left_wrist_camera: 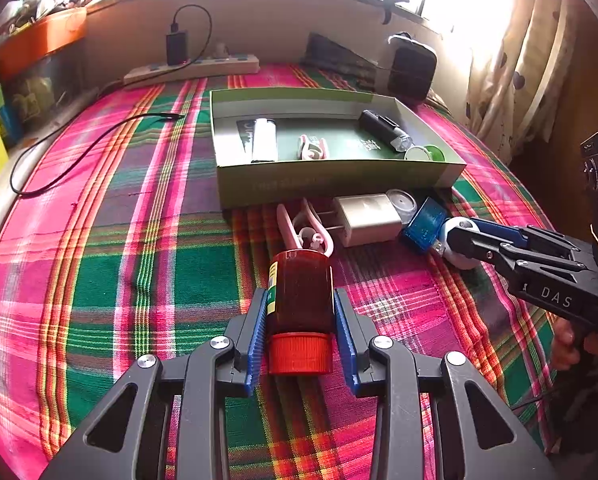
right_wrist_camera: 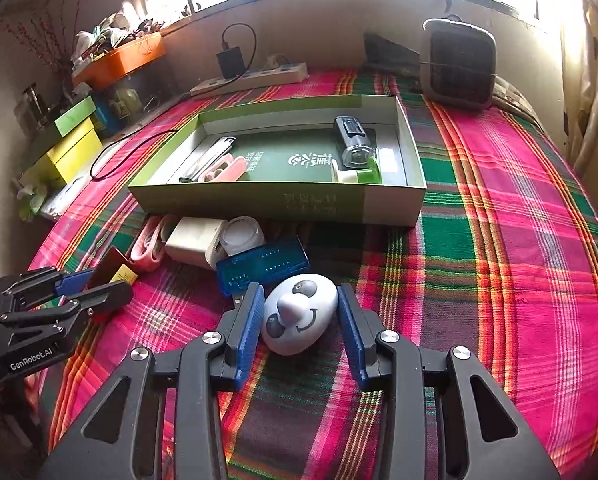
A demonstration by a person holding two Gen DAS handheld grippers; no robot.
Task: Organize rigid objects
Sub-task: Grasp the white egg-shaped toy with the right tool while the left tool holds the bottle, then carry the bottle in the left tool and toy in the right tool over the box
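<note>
My left gripper (left_wrist_camera: pixel 301 300) has its blue pads against both sides of a brown bottle with a red cap (left_wrist_camera: pixel 301 304) lying on the plaid cloth. My right gripper (right_wrist_camera: pixel 301 300) straddles a white panda-face egg (right_wrist_camera: pixel 299 314), with small gaps on both sides; it also shows in the left wrist view (left_wrist_camera: pixel 459 240). The open green box (right_wrist_camera: pixel 275 200) holds a lighter (left_wrist_camera: pixel 263 140), a pink clip (left_wrist_camera: pixel 311 148), a black flashlight (right_wrist_camera: pixel 353 142) and a green-white item (right_wrist_camera: pixel 359 174). In front of the box lie a pink clip (left_wrist_camera: pixel 303 228), a white charger (left_wrist_camera: pixel 369 218), a clear jar (right_wrist_camera: pixel 241 236) and a blue USB device (right_wrist_camera: pixel 265 268).
A power strip (right_wrist_camera: pixel 255 76) with a black adapter and a cable (left_wrist_camera: pixel 79 152) lies at the back left. A grey speaker-like box (right_wrist_camera: pixel 459 64) stands at the back right. Coloured boxes (right_wrist_camera: pixel 75 148) line the left edge. Curtains (left_wrist_camera: pixel 519 60) hang at right.
</note>
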